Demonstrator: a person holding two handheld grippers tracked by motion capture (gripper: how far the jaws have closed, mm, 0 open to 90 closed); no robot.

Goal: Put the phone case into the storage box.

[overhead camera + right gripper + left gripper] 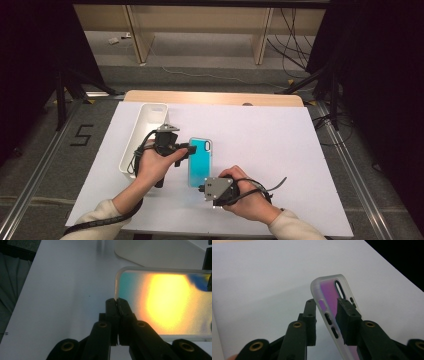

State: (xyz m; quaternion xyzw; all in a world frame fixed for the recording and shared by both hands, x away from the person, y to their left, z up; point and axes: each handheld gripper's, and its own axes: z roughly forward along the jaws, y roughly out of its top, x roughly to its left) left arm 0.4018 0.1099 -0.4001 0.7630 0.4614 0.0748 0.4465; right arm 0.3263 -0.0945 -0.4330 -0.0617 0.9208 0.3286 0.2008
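A translucent phone case (201,160) lies lengthwise in the middle of the white sheet; it looks teal in the high view. My left gripper (192,148) is at its far left corner. In the left gripper view the case (329,295) stands tilted with its side wall between the jaws, the right jaw against its inside and a small gap at the left jaw, so the left gripper (327,305) is open. My right gripper (200,189) is at the case's near edge. Seen from the right gripper (117,301), the jaws are pressed together on the case's (162,302) corner rim.
A long white tray (150,112) stands at the left of the white sheet (275,140), just behind my left hand. The wooden table edge (215,97) runs along the back. Dark floor, rails and cables surround the table.
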